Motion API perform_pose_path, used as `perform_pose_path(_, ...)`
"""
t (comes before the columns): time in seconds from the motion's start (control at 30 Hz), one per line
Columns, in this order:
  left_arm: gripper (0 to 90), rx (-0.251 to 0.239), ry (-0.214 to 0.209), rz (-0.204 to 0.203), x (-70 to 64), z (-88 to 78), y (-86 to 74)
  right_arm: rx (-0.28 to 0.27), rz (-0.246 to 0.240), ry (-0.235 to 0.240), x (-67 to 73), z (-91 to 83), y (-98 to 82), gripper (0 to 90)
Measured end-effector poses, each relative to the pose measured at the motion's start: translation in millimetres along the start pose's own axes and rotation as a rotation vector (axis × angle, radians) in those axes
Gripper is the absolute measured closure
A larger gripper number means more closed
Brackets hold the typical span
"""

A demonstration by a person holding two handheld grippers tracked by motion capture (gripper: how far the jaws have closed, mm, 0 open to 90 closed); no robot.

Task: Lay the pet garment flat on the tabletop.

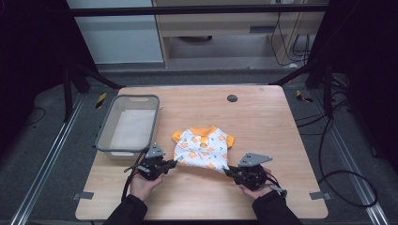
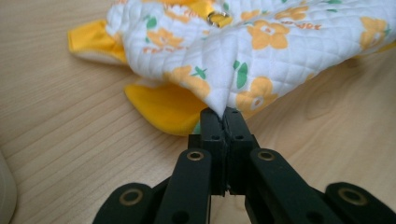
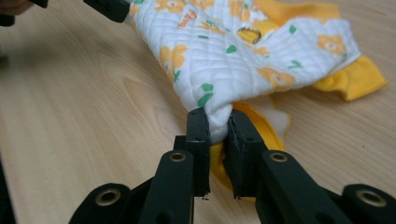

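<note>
A small quilted garment point(image 1: 202, 147), white with orange flowers and yellow trim, lies on the wooden table point(image 1: 263, 117) near its front. My left gripper point(image 1: 172, 163) is shut on the garment's near left corner; in the left gripper view the jaws pinch a peak of the quilted cloth point(image 2: 233, 70) at the left gripper point(image 2: 226, 113). My right gripper point(image 1: 228, 170) is shut on the near right corner, where the right gripper point(image 3: 218, 122) squeezes a bunched fold of the garment point(image 3: 233, 60) between its pads. The cloth rises slightly toward both grips. A metal ring point(image 2: 217, 18) shows near the collar.
A grey plastic basket point(image 1: 104, 136) stands on the table's left side, just behind my left hand. A dark round plug point(image 1: 232, 98) sits in the tabletop at the back. Cables and metal frame legs lie on the floor around the table.
</note>
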State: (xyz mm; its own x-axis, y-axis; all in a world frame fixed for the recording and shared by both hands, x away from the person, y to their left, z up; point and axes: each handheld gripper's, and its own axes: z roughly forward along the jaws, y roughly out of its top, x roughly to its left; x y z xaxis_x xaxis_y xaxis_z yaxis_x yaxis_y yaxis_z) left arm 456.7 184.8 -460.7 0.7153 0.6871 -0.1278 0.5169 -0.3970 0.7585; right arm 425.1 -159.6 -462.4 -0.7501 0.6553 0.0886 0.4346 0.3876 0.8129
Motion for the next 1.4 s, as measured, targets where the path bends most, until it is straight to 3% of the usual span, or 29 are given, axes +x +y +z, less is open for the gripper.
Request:
perform_pose_path(0.13,88.9,-0.020,-0.024,0.022,-11.2,-17.0,2.0,-0.026,-0.006,0.022,0.5,-10.6,1.1,80.1)
perform_pose_path(0.17,88.9,-0.038,-0.020,0.047,-17.6,-26.8,5.0,-0.047,-0.007,0.044,2.0,-19.6,4.3,80.0)
perform_pose_path(0.3,88.9,-0.083,-0.022,0.065,-24.1,-42.7,19.2,-0.089,0.014,0.090,3.7,-33.6,13.6,79.5)
perform_pose_path(0.4,88.7,-0.084,-0.019,0.053,-22.5,-42.6,26.1,-0.098,0.028,0.102,0.9,-36.3,19.3,79.4)
perform_pose_path(0.43,88.7,-0.061,-0.010,0.027,-17.2,-36.4,34.3,-0.087,0.076,0.108,-7.6,-32.2,26.4,79.1)
perform_pose_path(0.5,88.6,-0.044,0.005,0.013,-12.7,-29.4,39.1,-0.080,0.093,0.105,-11.4,-29.0,28.6,79.0)
perform_pose_path(0.53,88.4,-0.031,0.021,0.004,-8.7,-22.5,42.5,-0.046,0.129,0.069,-24.8,-14.3,33.5,78.5)
perform_pose_path(0.57,88.4,-0.026,0.041,-0.006,-4.3,-14.6,45.3,-0.046,0.129,0.069,-24.8,-14.3,33.5,78.5)
perform_pose_path(0.6,87.6,-0.013,0.078,-0.035,5.8,1.3,48.7,-0.032,0.163,0.021,-37.5,2.3,33.9,77.9)
perform_pose_path(0.63,86.9,-0.013,0.078,-0.035,5.8,1.3,48.7,-0.023,0.173,-0.009,-43.3,11.1,32.6,77.2)
perform_pose_path(0.67,86.0,-0.017,0.085,-0.063,14.6,13.8,49.2,-0.022,0.176,-0.039,-47.9,19.4,30.7,75.5)
perform_pose_path(0.73,83.5,-0.015,0.111,-0.077,21.5,26.6,47.5,-0.019,0.161,-0.111,-54.1,33.2,25.5,72.2)
perform_pose_path(0.83,74.3,-0.015,0.107,-0.090,25.3,34.2,43.0,0.005,0.159,-0.141,-56.4,42.5,19.4,71.2)
perform_pose_path(0.87,67.9,-0.015,0.107,-0.090,25.3,34.2,43.0,0.005,0.159,-0.141,-56.4,42.5,19.4,71.2)
perform_pose_path(0.9,67.9,-0.019,0.118,-0.090,25.1,33.9,40.8,0.006,0.149,-0.146,-56.0,42.7,18.2,70.4)
perform_pose_path(0.97,51.3,-0.034,0.122,-0.080,24.7,28.2,37.7,-0.009,0.125,-0.155,-54.2,37.9,18.2,68.1)
perform_pose_path(1.0,47.8,-0.042,0.127,-0.080,24.4,23.4,36.5,-0.031,0.120,-0.156,-52.3,30.8,19.9,63.9)
perform_pose_path(1.13,41.7,-0.066,0.135,-0.031,20.1,-4.3,28.4,-0.052,0.082,-0.159,-48.1,16.4,22.0,58.7)
perform_pose_path(1.17,41.2,-0.066,0.135,-0.031,20.1,-4.3,28.4,-0.057,0.079,-0.157,-47.3,13.7,21.8,57.5)
perform_pose_path(1.27,40.4,-0.064,0.149,0.005,13.1,-20.0,13.0,-0.063,0.079,-0.148,-44.7,3.3,17.5,52.6)
perform_pose_path(1.4,40.1,-0.029,0.174,0.022,11.3,-18.1,-6.2,-0.045,0.063,-0.142,-42.5,-3.0,4.9,47.7)
